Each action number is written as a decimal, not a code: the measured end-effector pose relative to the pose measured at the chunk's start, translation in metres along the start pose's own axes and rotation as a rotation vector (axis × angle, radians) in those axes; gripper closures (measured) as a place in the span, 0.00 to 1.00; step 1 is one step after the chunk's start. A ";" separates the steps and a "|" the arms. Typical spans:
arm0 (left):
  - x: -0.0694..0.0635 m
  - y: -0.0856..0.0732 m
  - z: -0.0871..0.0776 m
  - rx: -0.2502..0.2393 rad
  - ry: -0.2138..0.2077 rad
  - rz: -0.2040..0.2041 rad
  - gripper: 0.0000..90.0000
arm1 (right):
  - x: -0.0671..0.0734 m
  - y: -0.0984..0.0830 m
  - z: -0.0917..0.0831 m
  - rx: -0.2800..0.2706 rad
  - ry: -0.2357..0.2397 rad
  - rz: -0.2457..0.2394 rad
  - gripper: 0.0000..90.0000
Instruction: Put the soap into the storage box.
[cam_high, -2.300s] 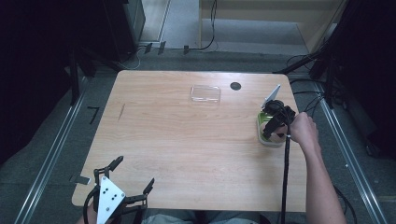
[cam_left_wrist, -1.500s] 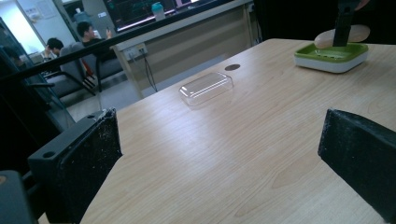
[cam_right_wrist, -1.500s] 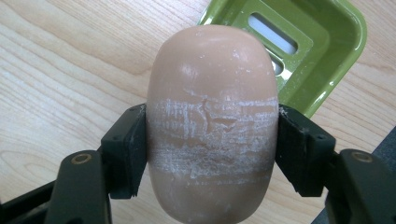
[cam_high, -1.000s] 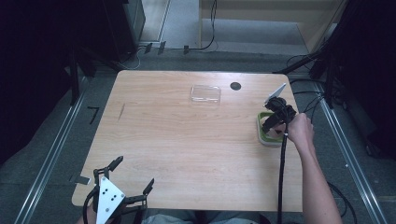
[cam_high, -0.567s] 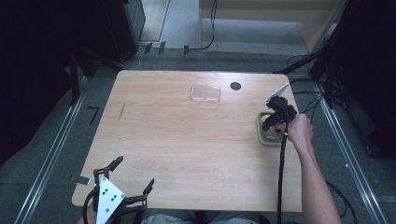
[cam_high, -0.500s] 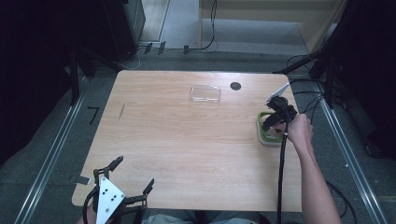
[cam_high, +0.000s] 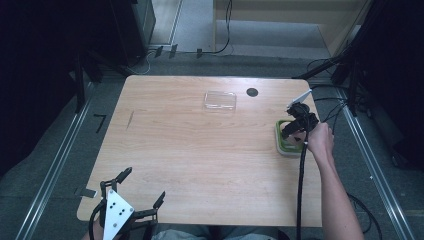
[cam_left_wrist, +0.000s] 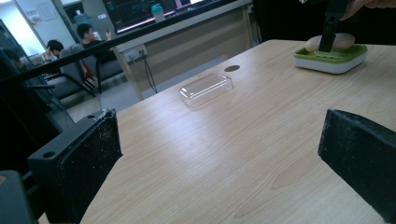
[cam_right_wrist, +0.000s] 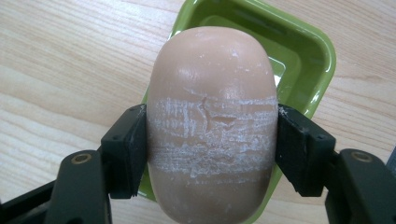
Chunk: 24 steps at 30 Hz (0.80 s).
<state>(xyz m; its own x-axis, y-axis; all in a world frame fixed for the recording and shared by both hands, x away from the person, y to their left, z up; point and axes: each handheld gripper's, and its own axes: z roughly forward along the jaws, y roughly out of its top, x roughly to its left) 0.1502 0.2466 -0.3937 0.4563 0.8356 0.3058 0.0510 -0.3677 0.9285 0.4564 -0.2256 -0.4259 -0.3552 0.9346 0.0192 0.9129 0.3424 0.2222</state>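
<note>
At about 7 o'clock on the wooden table (cam_high: 200, 165), the left gripper (cam_high: 131, 192) sits at the near edge with its jaws spread wide and nothing between them. In the left gripper view the two black pads (cam_left_wrist: 79, 163) frame bare wood, well apart from each other.

Toward 12 o'clock, near the far edge, a clear plastic lid (cam_high: 220, 100) lies flat on the table, and just beside it at its 3 o'clock a small dark round hole (cam_high: 252, 92) shows in the wood.

At roughly 3 o'clock, close to the right edge, a green soap dish (cam_high: 281, 144) with a white base rests on the table. The right gripper (cam_high: 291, 131) hangs over it, held by the person's right hand (cam_high: 320, 140), with the cable (cam_high: 300, 190) trailing back toward 6 o'clock. In the right gripper view its jaws are clamped on a pale peach soap bar (cam_right_wrist: 212, 121), one pad pressed against each long side; the soap's surface is scuffed white across its middle. The soap sits directly above the dish (cam_right_wrist: 299, 56); whether it touches the dish floor I cannot tell.
</note>
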 end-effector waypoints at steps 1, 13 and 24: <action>0.000 0.000 0.000 0.000 0.000 0.000 0.00 | 0.000 0.000 0.001 0.003 -0.001 0.006 0.37; 0.000 0.000 0.000 0.001 0.001 0.000 0.00 | -0.008 0.000 0.011 -0.007 -0.001 0.055 0.37; 0.000 0.000 0.000 -0.002 0.001 -0.005 0.00 | -0.007 0.001 0.022 0.001 -0.007 0.061 0.37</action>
<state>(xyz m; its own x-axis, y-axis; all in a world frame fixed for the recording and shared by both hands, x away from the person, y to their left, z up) 0.1502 0.2470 -0.3937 0.4556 0.8378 0.3010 0.0519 -0.3625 0.9305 0.4641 -0.2301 -0.4472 -0.2972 0.9545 0.0257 0.9331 0.2846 0.2196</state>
